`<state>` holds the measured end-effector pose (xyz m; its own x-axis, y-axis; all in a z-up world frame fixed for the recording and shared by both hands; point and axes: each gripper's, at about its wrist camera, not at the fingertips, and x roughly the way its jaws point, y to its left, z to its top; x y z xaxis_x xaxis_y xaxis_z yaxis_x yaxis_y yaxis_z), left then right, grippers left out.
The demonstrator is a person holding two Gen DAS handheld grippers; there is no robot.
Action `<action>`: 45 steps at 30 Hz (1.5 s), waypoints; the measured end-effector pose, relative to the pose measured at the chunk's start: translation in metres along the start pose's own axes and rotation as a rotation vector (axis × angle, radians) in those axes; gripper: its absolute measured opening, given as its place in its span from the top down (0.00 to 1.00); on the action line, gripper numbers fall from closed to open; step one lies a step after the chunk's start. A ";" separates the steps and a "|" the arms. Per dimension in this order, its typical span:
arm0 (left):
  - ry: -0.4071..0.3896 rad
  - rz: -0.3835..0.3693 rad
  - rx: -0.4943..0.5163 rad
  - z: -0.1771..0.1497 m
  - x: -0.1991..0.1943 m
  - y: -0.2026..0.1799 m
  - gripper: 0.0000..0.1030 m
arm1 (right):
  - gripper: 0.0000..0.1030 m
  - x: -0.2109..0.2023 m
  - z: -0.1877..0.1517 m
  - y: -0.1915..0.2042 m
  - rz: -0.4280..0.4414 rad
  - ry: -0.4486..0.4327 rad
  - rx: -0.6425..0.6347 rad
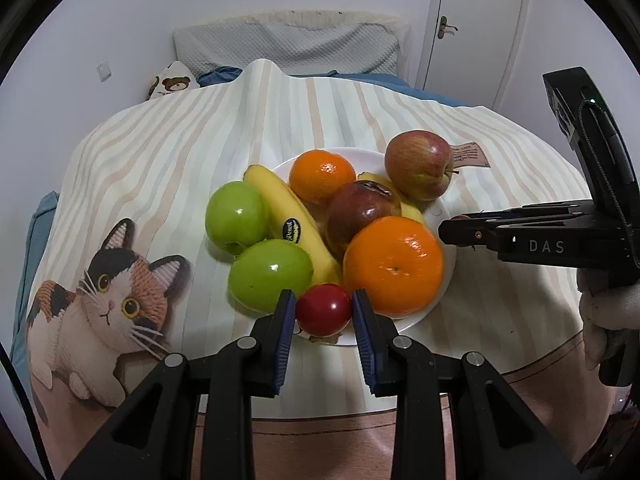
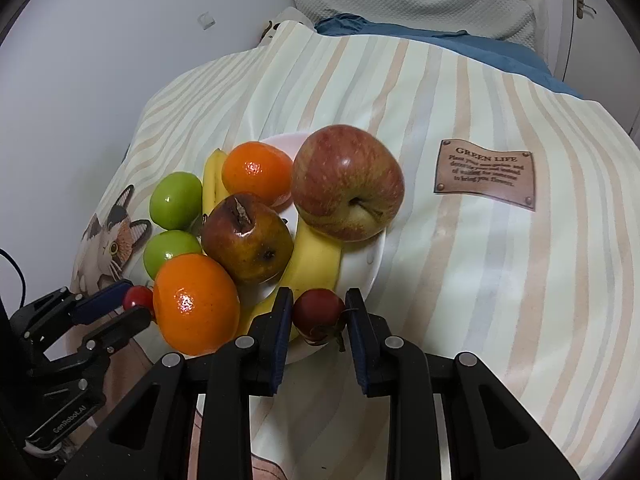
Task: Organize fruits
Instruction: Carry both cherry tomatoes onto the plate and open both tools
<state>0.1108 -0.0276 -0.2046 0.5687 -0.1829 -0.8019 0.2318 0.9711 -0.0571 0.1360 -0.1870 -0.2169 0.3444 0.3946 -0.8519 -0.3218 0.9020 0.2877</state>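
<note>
we log: left gripper clamped on small red fruit; right gripper clamped on dark red fruit; white plate of fruits just ahead of both, on the bed.

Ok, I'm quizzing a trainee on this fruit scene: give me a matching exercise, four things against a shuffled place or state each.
Things:
1 left gripper
2 label
3 bruised apple
4 stickered banana

Places or states:
A brown, on the cloth
B beside the green apples
C shut on a small red fruit
D mid-pile, dark patch on top

Pairs: 1-C, 2-A, 3-D, 4-B
</note>
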 end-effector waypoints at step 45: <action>0.073 -0.058 -0.087 0.052 0.004 0.034 0.14 | 0.18 -0.011 0.015 -0.013 -0.016 -0.020 0.103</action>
<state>0.1618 -0.0029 -0.1789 0.4971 -0.2306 -0.8365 0.1914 0.9694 -0.1535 0.1494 -0.2009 -0.2049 0.3662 0.3829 -0.8481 -0.2239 0.9209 0.3191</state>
